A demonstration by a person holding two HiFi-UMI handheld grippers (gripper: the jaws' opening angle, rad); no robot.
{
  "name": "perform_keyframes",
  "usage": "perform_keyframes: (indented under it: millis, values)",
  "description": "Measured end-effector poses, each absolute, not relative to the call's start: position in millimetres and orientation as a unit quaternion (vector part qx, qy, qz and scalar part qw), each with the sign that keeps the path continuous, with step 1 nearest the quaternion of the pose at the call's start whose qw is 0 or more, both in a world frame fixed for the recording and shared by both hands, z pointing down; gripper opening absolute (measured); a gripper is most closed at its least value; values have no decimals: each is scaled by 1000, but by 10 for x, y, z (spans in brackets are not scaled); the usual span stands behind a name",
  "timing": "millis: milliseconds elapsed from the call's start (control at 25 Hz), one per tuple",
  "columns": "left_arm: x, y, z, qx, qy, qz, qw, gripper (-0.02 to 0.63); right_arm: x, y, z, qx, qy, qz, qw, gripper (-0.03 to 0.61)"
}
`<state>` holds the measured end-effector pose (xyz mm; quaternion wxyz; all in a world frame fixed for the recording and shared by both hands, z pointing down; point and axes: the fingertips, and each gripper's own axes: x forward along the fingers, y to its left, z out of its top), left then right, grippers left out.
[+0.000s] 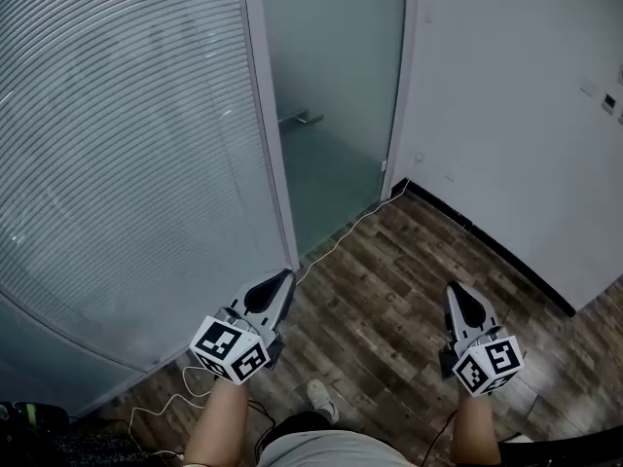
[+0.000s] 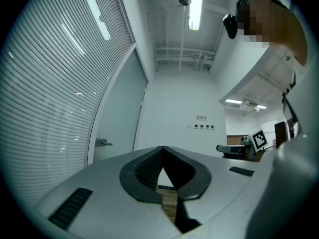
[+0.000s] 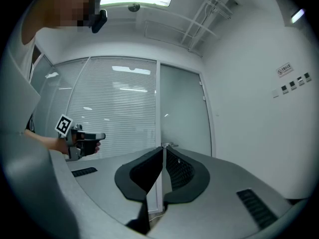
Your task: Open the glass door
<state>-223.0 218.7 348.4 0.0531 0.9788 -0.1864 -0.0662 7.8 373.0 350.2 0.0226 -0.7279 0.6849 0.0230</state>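
Underfoot, plank floor (image 1: 389, 280) before frosted glass door (image 1: 331, 86); left tool (image 1: 285, 278), right tool (image 1: 454, 290) both tips-together, empty.

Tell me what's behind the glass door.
Nothing can be made out: the glass door is frosted, so whatever lies behind it is hidden. Only its handle shows against the pane.
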Motion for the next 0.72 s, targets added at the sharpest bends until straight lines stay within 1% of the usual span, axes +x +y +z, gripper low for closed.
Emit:
perform_keyframes:
  millis: [400,720]
  values:
    - [-1963,933,3473,977,-201,-50,52,-1,370,2365,3422,-714,699,21,30,2]
    - [-1812,483,3440,976,-205,-48,53,-1,507,1767,3419,-700,713,13,20,3]
